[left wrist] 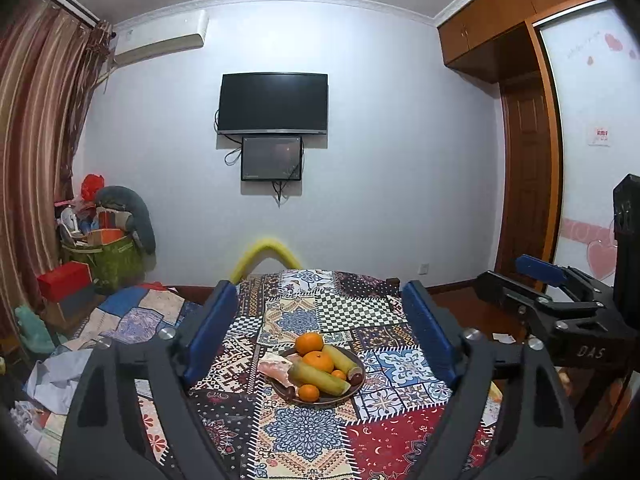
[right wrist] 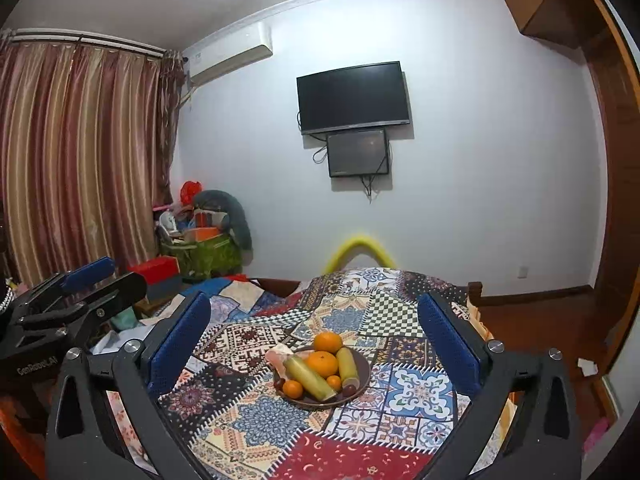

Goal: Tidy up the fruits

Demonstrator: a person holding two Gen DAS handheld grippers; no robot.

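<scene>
Both claws gape wide and empty, left gripper point(left wrist: 320, 332) and right gripper point(right wrist: 316, 344) hanging short of the plate point(left wrist: 357, 360). Fruit point(left wrist: 318, 361) is heaped on it, mid-cloth point(left wrist: 308, 432). Risk: a nudge could roll the top orange point(left wrist: 309, 343) off.

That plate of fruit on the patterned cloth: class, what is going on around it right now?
A person holds two grippers, both open and empty, back from the plate. The left gripper and right gripper touch nothing. The plate on the patterned cloth is piled with oranges, long yellow-green fruits and a pinkish item.
</scene>
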